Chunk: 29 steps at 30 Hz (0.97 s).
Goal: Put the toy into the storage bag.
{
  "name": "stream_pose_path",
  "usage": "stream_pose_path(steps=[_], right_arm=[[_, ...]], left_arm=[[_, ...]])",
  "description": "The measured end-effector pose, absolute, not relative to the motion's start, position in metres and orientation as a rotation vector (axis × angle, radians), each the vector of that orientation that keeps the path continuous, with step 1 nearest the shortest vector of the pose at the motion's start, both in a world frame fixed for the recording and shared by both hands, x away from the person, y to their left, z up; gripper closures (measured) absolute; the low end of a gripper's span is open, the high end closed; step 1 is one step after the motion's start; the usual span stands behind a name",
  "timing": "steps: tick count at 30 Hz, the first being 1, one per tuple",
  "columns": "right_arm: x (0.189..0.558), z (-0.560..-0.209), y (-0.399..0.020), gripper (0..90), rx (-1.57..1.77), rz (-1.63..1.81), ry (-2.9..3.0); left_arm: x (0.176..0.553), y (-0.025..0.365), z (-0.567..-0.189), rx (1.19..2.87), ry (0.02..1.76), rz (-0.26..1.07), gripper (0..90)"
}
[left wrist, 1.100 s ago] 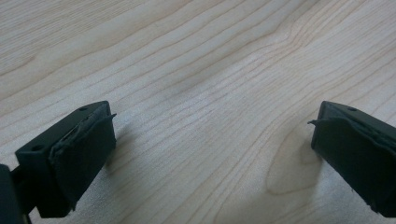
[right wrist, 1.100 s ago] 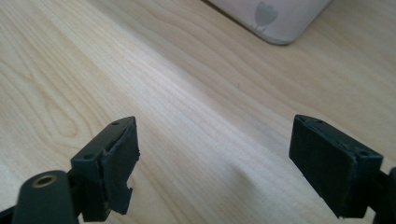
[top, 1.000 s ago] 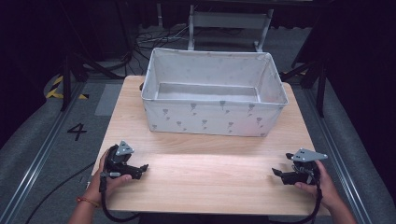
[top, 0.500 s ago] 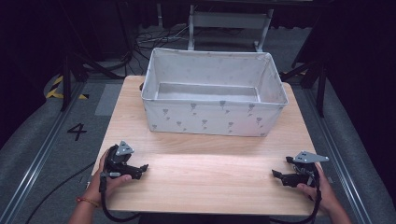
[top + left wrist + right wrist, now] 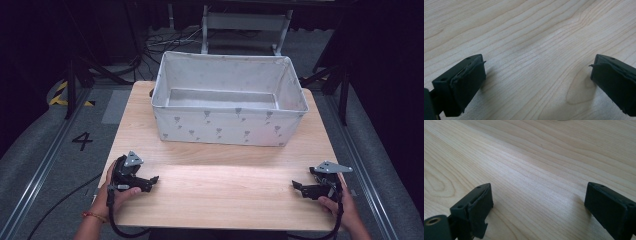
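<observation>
A light wooden bench (image 5: 225, 185) takes up the middle of the high view, set on a grey carpeted floor (image 5: 45, 145) with a dark number 4 (image 5: 82, 140) marked at the left of the frame and yellow-and-black tape (image 5: 61, 95) further up.

A white fabric bin (image 5: 227, 127) with a small grey printed pattern stands on the far half of the bench, in the upper centre of the frame. Its long side faces the camera, and its inside looks empty, though the near wall hides part of the bottom.

At the lower left of the high view the person's left hand (image 5: 117, 192) holds the left gripper (image 5: 150, 182) low over the bench, near the left edge, its fingers pointing toward the middle of the frame. A black cable (image 5: 112, 220) trails from it toward the bottom edge. In the left gripper view the two black fingers (image 5: 465, 82) stand wide apart at the lower corners of the frame with bare wood grain between them, holding nothing.

At the lower right of the high view the right hand (image 5: 340, 207) holds the right gripper (image 5: 299, 188) near the bench's right edge, pointing inward toward the left gripper, the two well apart. The grey three-cornered plate (image 5: 332, 167) sits on top of it. In the right gripper view its fingers (image 5: 477, 207) are likewise spread wide over bare wood, with nothing held between them.

Both grippers are well clear of the bin, on the near half of the bench.
</observation>
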State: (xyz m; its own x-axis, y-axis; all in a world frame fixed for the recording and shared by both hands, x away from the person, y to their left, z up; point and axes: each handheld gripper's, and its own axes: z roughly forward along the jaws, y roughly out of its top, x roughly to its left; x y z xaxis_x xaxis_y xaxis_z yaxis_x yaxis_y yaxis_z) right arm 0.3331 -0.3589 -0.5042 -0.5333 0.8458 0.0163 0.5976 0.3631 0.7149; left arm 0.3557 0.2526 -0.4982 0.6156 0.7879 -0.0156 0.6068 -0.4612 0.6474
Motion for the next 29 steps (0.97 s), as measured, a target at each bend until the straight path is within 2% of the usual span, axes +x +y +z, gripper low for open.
stream_pose_path(steps=[4, 12, 29], right_arm=[[0.3331, -0.5042, -0.3589, 8.4, 1.266, 0.968, 2.275], [0.3351, -0.5051, -0.3578, 0.6, 1.318, 0.929, 2.252], [0.3351, -0.5051, -0.3579, 0.6, 1.316, 0.928, 2.253]], left_arm=[[0.3556, 0.2525, -0.4981, 2.221, 1.095, 0.377, 0.1], [0.3556, 0.252, -0.4982, 2.217, 1.102, 0.379, 0.2], [0.3566, 0.2521, -0.4984, 2.215, 1.103, 0.378, 0.2]])
